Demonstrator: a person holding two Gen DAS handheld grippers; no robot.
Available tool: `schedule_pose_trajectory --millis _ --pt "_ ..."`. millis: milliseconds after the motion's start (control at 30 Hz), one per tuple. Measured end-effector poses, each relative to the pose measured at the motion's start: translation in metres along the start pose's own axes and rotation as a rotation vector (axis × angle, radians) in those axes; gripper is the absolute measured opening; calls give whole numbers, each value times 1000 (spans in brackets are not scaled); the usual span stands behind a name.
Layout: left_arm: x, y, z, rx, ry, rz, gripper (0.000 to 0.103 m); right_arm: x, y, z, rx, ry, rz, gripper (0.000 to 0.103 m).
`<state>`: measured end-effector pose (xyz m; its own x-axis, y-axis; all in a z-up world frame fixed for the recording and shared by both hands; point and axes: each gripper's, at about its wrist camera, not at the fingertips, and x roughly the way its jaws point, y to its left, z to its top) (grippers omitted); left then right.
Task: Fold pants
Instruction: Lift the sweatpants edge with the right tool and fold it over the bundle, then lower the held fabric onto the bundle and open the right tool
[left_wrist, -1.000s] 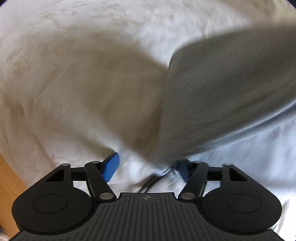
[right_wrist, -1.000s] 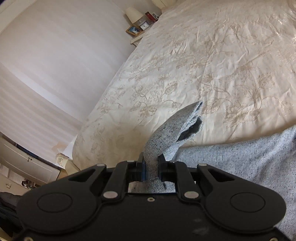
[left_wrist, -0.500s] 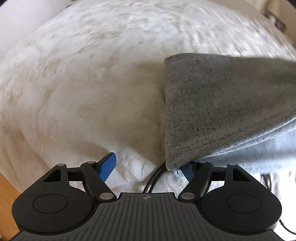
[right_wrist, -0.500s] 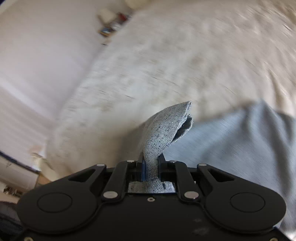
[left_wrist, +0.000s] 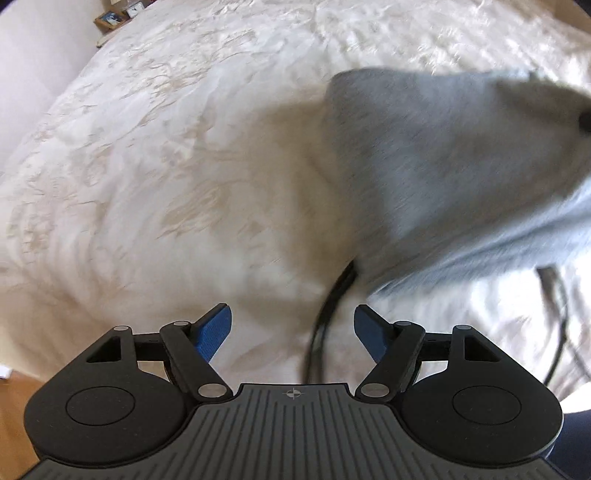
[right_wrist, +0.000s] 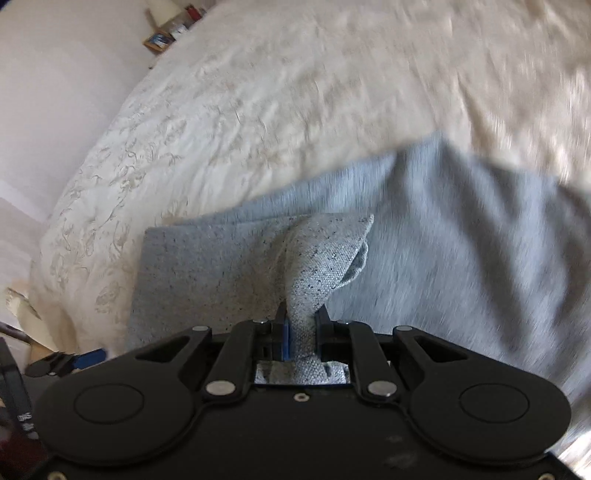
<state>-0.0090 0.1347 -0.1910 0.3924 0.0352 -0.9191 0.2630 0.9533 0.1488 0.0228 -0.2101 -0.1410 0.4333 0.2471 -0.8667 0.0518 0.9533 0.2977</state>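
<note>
Grey speckled pants (right_wrist: 424, 236) lie on a cream embroidered bedspread (right_wrist: 258, 110). My right gripper (right_wrist: 302, 325) is shut on a bunched corner of the pants, which sticks up past the fingers over a folded layer below. In the left wrist view the pants (left_wrist: 454, 162) are a blurred grey flap at the upper right, lifted off the bedspread (left_wrist: 166, 166). My left gripper (left_wrist: 292, 328) stands open over bare bedspread, nothing between its blue pads (left_wrist: 214, 330). Its tip shows at the lower left of the right wrist view as a blue pad (right_wrist: 88, 357).
A black cable (left_wrist: 325, 314) runs from under the pants toward the left gripper, and another cable (left_wrist: 554, 317) lies at the right. A bedside shelf with small items (right_wrist: 166, 31) stands by the wall at the far corner. Wooden floor (left_wrist: 14, 413) shows at the lower left.
The right gripper has come down with its pants corner over the folded layer. The left gripper has let the pants edge go and drawn back from it; its view rolled.
</note>
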Motion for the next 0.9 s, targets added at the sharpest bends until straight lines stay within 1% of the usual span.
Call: schedule_pose_trajectory --millis 33,133,200,233,300,367,433,500,567,633,667,700,733,833,900 --pt "-4 5 -2 -20 -7 0 72 1 1 1 -16 1 -11 13" --pt "-19 18 0 -91 -29 -7 72 18 -7 1 25 62 -25 14" --pt "-30 27 9 -143 -61 -16 72 24 -10 -3 19 86 -42 14" --pt "-35 30 15 -167 -77 -28 72 24 -11 -5 20 87 -42 14" --pt "-40 34 31 -207 -105 -63 72 14 -10 -6 35 64 -33 14" --pt "-37 34 44 -224 -124 -104 72 7 -6 -8 33 45 -35 14" --pt "-26 28 60 -220 -127 -158 72 10 -7 -11 34 73 -53 15" --pt "-10 20 71 -201 -110 -205 72 16 -12 -15 61 101 -75 17" --pt "11 11 81 -170 -65 -239 72 20 -17 -17 95 106 -79 17" --pt "35 2 83 -150 40 -294 72 23 -16 -17 114 119 -100 18" --pt "48 2 81 -162 90 -332 73 26 -16 -17 113 125 -111 18" --pt "54 4 80 -186 107 -375 73 27 -15 -20 106 132 -127 18" --pt "57 11 79 -227 109 -422 73 30 -15 -22 101 141 -141 19" --pt "59 34 83 -356 79 -550 73 38 -17 -27 128 158 -168 21" --pt "68 45 90 -411 75 -609 73 43 -16 -28 138 166 -184 22"
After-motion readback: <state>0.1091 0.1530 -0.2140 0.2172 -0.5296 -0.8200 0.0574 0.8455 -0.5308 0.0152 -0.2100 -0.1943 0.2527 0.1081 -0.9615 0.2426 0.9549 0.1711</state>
